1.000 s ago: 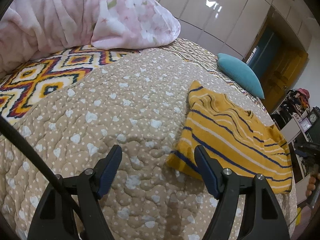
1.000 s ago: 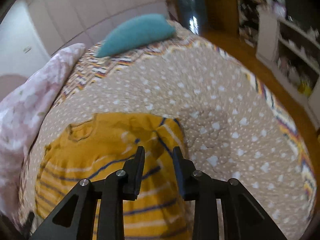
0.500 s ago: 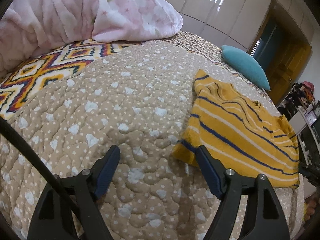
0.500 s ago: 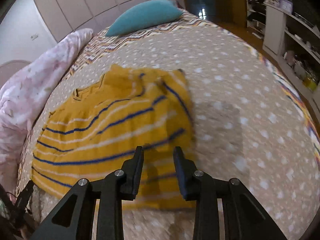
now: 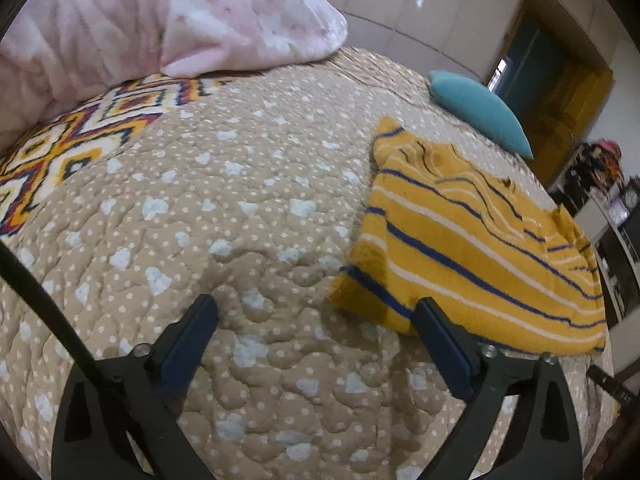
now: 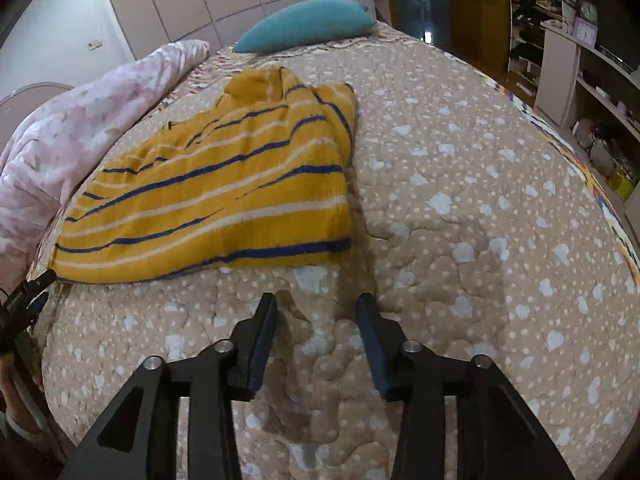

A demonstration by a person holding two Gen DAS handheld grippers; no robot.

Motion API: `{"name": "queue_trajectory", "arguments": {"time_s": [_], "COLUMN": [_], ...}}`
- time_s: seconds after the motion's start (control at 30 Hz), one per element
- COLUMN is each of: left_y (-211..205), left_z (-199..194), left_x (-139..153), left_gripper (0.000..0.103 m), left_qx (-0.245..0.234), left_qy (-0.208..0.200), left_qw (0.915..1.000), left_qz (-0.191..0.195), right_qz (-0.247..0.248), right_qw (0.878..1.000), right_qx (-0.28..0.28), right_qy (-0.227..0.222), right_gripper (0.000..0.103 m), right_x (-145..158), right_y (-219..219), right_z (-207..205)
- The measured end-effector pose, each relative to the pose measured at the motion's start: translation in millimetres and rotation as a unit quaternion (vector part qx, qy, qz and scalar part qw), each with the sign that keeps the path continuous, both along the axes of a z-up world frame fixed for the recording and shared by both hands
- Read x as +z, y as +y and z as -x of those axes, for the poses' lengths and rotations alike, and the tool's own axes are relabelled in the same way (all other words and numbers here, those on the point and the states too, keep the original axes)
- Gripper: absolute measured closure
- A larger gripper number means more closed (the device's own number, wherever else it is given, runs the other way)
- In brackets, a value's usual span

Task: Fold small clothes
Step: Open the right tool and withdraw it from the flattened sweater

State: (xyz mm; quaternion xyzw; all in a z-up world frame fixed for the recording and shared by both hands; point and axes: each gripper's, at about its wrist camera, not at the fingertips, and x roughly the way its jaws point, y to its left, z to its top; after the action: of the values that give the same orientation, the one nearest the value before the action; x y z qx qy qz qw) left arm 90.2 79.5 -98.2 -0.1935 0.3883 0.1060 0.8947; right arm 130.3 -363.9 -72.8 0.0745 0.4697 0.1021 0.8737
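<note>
Change: right claw (image 6: 316, 312) has backed off the shirt (image 6: 224, 184) and spread wider.
Quilt (image 5: 224, 208): under both claws.
Shirt: folded, ahead-left of right claw; ahead-right of left claw (image 5: 316, 316).
Left claw: spread wide, empty, right finger (image 5: 436, 332) at shirt corner.
Right claw: parted, empty.

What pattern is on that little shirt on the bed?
The shirt is mustard yellow with thin navy and white stripes, clearest in the right wrist view.

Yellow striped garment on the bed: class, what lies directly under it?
The yellow knitted garment with blue and white stripes lies on the beige dotted quilted bedspread. Anything between its folded layers is covered.
</note>
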Motion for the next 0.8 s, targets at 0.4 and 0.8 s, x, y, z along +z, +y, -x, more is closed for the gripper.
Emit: {"name": "queue_trajectory", "arguments": {"time_s": [0.4,0.8], "left_y": [-21,-94], "left_z": [-21,30], "left_x": [-3,73], "left_gripper": [0.0,0.012], "left_qx": [-0.015,0.002], "left_qy": [0.099,0.023], "left_qw": [0.9921,0.9956], "left_qz": [-0.076,-0.09], "right_qz": [-0.04,-0.112], "right_qw": [0.999,0.991], "right_qx": [0.018,0.059], "right_qy": [-0.032,-0.042], "right_gripper": [0.009,0.0], "right_x": [-8,-14], "right_y": [11,-5], "right_z": [0,-1]}}
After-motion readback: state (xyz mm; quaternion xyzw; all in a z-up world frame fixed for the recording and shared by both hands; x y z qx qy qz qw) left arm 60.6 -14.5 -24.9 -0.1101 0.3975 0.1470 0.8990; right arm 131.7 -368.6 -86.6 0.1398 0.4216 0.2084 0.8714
